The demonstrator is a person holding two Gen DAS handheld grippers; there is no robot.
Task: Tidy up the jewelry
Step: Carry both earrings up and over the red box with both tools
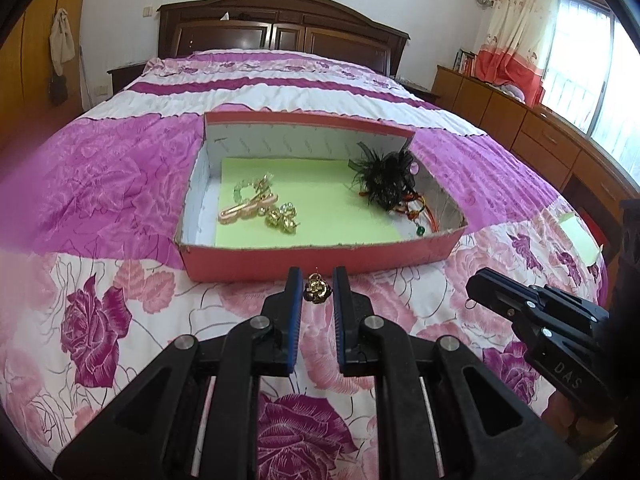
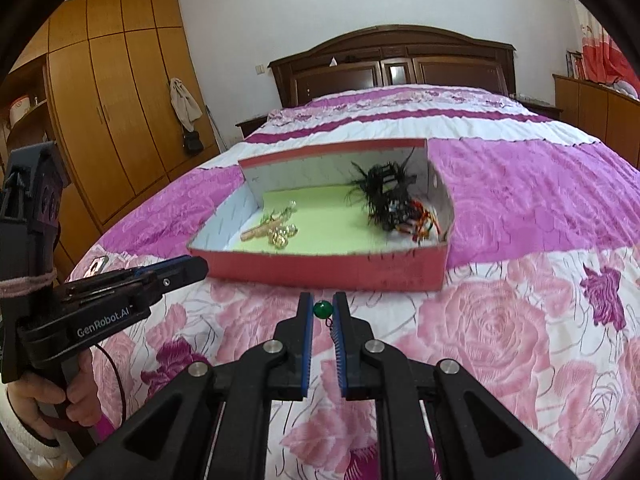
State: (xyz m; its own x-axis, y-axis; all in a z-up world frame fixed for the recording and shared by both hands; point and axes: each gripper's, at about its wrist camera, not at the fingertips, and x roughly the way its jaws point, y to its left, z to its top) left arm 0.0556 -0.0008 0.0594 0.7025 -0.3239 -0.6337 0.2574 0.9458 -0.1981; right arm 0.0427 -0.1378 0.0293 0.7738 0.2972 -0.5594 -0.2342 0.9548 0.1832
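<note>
A red cardboard box [image 1: 320,258] with a green paper floor lies on the bed. It holds a pink hair clip [image 1: 248,207], gold earrings [image 1: 282,218], a black feather piece [image 1: 386,178] and red cords. My left gripper [image 1: 317,280] is shut on a gold flower earring [image 1: 317,288] just in front of the box's near wall. My right gripper [image 2: 323,308] is shut on a green bead earring [image 2: 323,309], also just before the box [image 2: 320,270]. Each gripper shows in the other's view: the right [image 1: 472,282], the left [image 2: 202,266].
The bed's pink and purple floral cover [image 1: 120,320] spreads all around the box. A dark wooden headboard [image 1: 280,28] stands at the far end. A wardrobe [image 2: 112,112] is on the left, low cabinets [image 1: 520,120] and a window on the right.
</note>
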